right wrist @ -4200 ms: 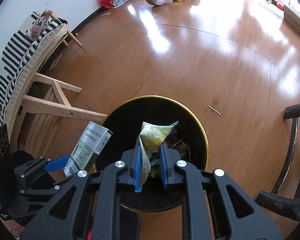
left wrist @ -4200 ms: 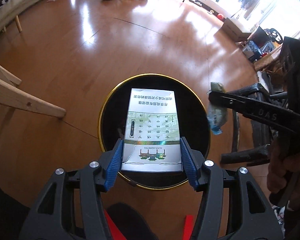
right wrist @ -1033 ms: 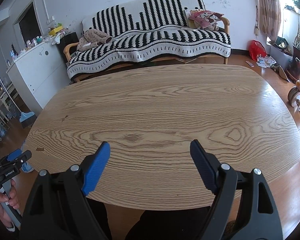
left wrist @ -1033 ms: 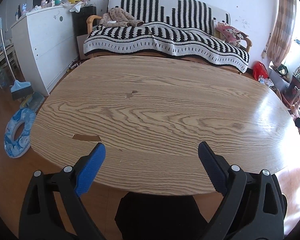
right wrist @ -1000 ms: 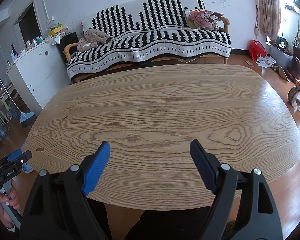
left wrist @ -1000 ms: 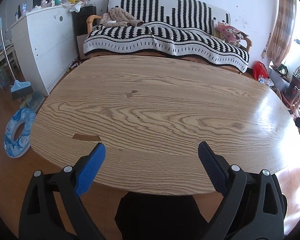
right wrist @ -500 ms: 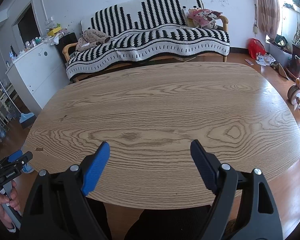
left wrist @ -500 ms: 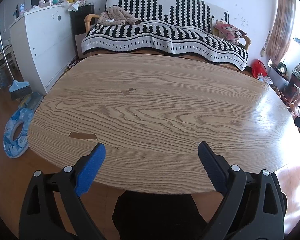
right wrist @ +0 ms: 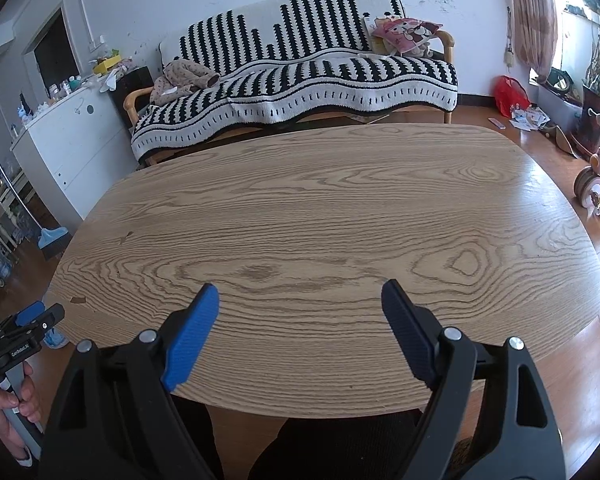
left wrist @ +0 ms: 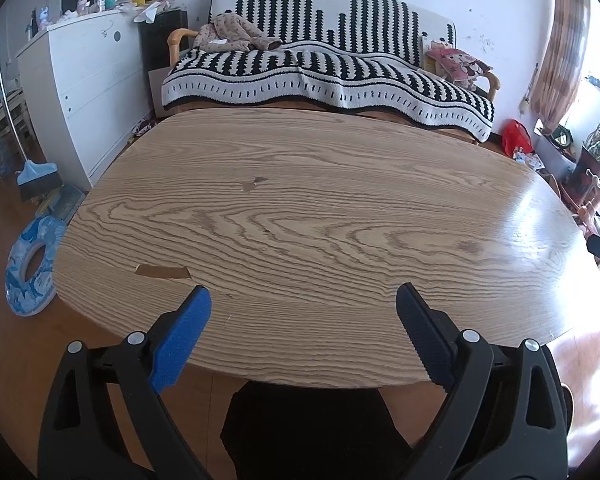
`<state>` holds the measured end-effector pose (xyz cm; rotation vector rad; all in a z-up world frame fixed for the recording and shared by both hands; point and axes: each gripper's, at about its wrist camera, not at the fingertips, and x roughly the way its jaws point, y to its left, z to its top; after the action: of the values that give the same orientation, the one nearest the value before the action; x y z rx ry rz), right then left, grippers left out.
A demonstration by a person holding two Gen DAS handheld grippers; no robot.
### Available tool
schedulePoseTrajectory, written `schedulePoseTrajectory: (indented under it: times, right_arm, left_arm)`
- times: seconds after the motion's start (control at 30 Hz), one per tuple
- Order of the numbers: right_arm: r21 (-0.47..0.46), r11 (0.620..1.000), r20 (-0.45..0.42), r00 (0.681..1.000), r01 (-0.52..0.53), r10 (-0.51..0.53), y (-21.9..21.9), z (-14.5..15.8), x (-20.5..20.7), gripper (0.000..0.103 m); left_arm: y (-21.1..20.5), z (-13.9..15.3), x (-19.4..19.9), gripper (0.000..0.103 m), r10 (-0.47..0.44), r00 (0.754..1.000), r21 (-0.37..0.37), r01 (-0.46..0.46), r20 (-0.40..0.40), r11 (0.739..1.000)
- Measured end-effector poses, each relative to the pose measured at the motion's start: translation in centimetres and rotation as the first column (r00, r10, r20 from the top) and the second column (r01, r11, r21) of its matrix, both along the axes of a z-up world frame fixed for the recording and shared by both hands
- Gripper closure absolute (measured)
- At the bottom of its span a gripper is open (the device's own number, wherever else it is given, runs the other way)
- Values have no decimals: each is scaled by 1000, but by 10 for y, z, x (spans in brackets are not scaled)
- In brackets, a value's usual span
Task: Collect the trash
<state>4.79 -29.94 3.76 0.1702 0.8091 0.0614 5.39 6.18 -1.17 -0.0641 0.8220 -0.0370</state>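
Wooden table [left wrist: 308, 216] before a striped sofa [left wrist: 324, 76]; no trash visible on it. Left claw [left wrist: 302, 334] and right claw [right wrist: 300, 330] gape, empty. Risk: mistaking the surface chip [left wrist: 162, 271] for litter and scraping the veneer.

One wooden table [left wrist: 320, 216], one striped sofa [left wrist: 328, 68], one white dresser [left wrist: 88, 92], one swim ring [left wrist: 30, 264], one broom [left wrist: 36, 176], two grippers: left gripper [left wrist: 302, 312] and right gripper [right wrist: 300, 304]
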Motion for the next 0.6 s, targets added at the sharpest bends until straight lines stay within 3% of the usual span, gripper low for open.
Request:
schedulePoseTrajectory:
  times: [0.6]
  right_arm:
    - [1,1000,-1,1000,13,-13,1,-5,2,20]
  left_arm:
    - [-6,0,-3,12,-6,1000,5,6,-3,1000]
